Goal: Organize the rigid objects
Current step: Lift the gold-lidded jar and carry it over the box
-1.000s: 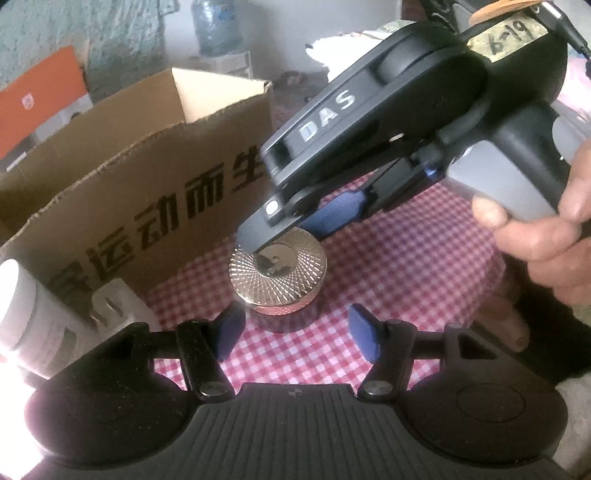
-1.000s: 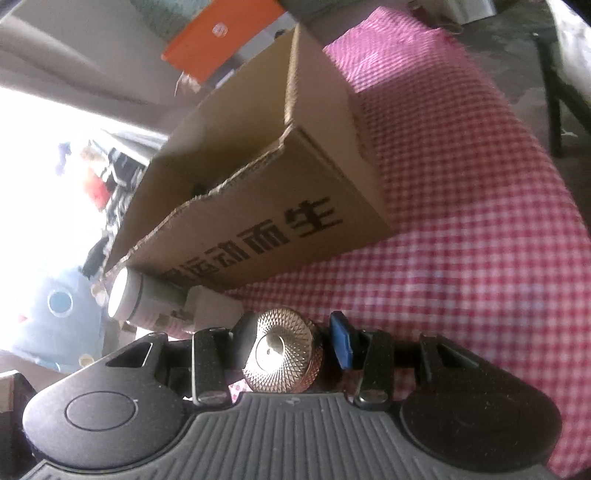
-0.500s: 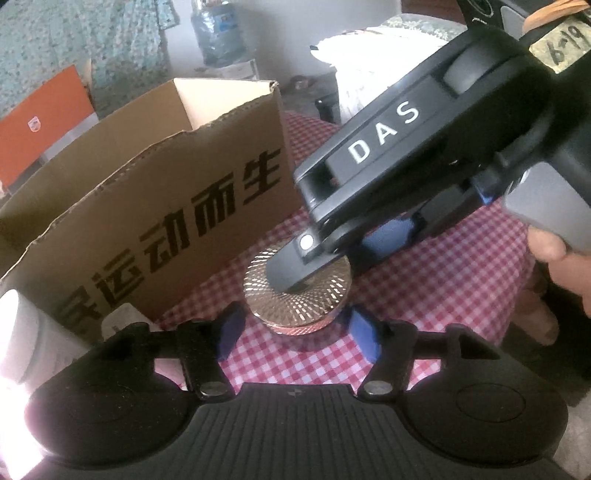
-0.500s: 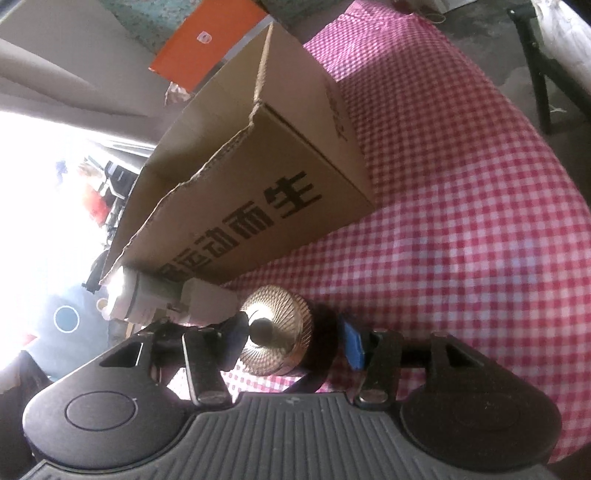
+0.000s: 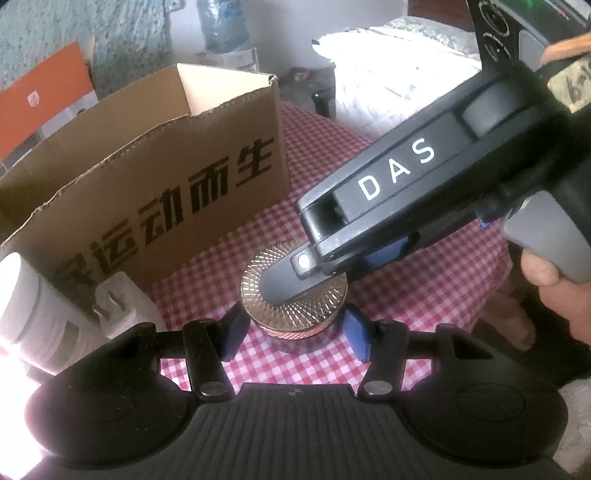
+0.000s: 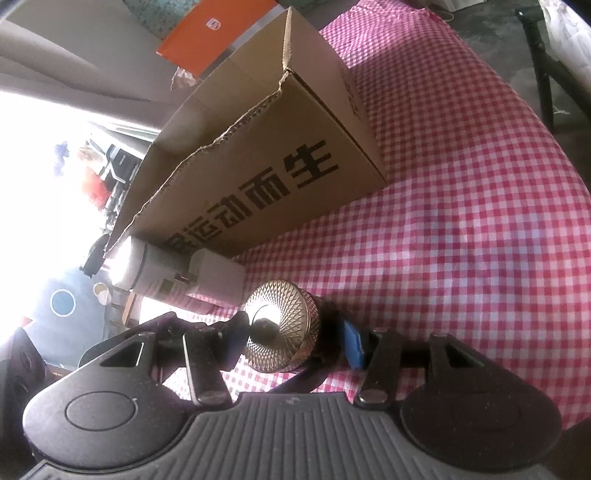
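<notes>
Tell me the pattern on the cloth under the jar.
Red-and-white check on the cloth, clearest in the right wrist view, beneath the jar.

A red-and-white checked cloth (image 6: pixel 461 221) covers the counter ahead of the fingers. Far beyond them stand a pale wall (image 5: pixel 280 33), a patterned teal curtain (image 5: pixel 44 37) and a large water bottle (image 5: pixel 221 22). Glaring daylight (image 6: pixel 33 155) floods in from the left.
</notes>
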The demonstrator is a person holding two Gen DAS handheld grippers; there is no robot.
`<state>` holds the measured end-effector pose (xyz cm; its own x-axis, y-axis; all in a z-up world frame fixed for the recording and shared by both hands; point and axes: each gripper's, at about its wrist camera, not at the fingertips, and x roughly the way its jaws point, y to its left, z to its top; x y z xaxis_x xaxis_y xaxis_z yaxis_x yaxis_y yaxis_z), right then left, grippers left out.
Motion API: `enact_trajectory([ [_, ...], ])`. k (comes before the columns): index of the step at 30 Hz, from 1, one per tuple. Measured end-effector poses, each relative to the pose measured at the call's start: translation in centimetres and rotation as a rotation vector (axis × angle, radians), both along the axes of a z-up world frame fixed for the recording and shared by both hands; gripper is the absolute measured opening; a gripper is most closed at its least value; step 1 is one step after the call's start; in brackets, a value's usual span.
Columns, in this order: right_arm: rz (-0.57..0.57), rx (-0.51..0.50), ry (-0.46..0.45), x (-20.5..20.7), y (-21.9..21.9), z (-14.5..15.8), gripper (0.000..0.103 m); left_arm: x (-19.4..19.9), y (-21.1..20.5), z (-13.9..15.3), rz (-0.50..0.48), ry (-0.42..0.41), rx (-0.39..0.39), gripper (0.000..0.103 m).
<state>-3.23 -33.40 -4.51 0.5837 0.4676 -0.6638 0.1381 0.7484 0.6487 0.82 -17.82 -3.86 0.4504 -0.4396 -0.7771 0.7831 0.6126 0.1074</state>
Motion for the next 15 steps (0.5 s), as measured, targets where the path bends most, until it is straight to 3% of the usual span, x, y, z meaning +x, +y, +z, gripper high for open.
enact_trajectory([
  [6,-0.009,0.015,-0.002,0.2,-0.1,-0.3,0.056,0.2,-1.0,-0.7,-0.007,-0.028,0.021,0.059],
  [15,-0.02,0.024,-0.011,-0.2,0.0,-0.3,0.057,1.4,-1.2,-0.6,0.031,-0.001,0.003,0.058],
])
